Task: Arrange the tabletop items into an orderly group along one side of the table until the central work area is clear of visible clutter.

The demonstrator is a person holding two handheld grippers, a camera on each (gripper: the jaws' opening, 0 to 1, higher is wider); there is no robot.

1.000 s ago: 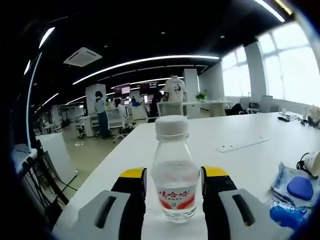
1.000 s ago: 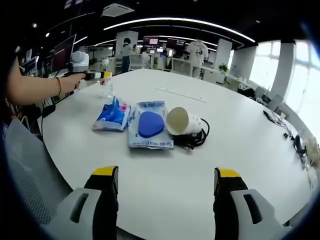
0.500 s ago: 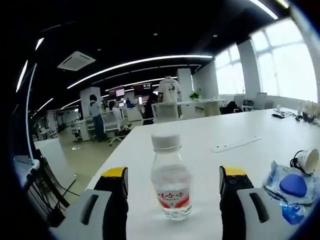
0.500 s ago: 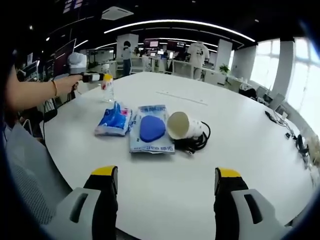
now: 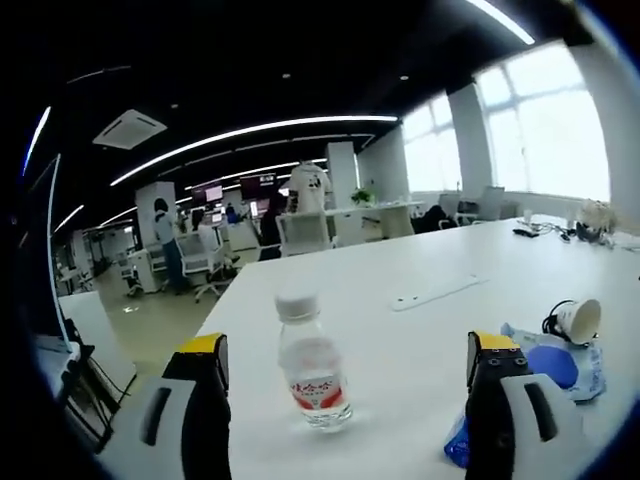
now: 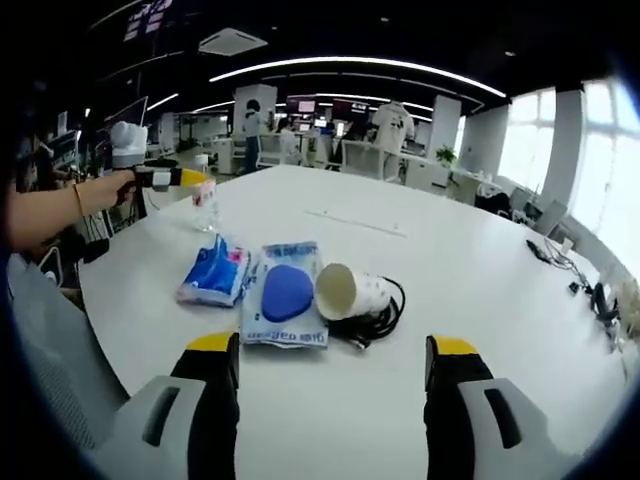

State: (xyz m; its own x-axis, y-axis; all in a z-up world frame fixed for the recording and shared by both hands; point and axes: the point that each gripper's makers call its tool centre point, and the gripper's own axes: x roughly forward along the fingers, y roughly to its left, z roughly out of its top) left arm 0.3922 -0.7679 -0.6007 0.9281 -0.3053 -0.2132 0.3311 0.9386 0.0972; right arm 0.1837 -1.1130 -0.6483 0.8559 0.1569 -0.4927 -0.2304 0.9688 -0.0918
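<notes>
White round table [image 6: 420, 270] in open-plan office w/ ceiling light strips, windows on 1 side. Left tongs [image 5: 345, 385] wide open, holding nothing; water bottle [image 5: 310, 362] upright between jaws, not touched, near table edge. Right tongs [image 6: 330, 385] open, empty. Mid-table: 2 blue packs [image 6: 215, 275], [image 6: 285, 300], tipped paper cup [image 6: 350, 290] touching black cable [image 6: 385, 315].

The left gripper view sat low and close behind the water bottle [image 5: 311, 370]. The right gripper view looked across the table [image 6: 480, 290]; both shared bottle, blue packets [image 6: 212, 272] and paper cup [image 6: 345, 292].
</notes>
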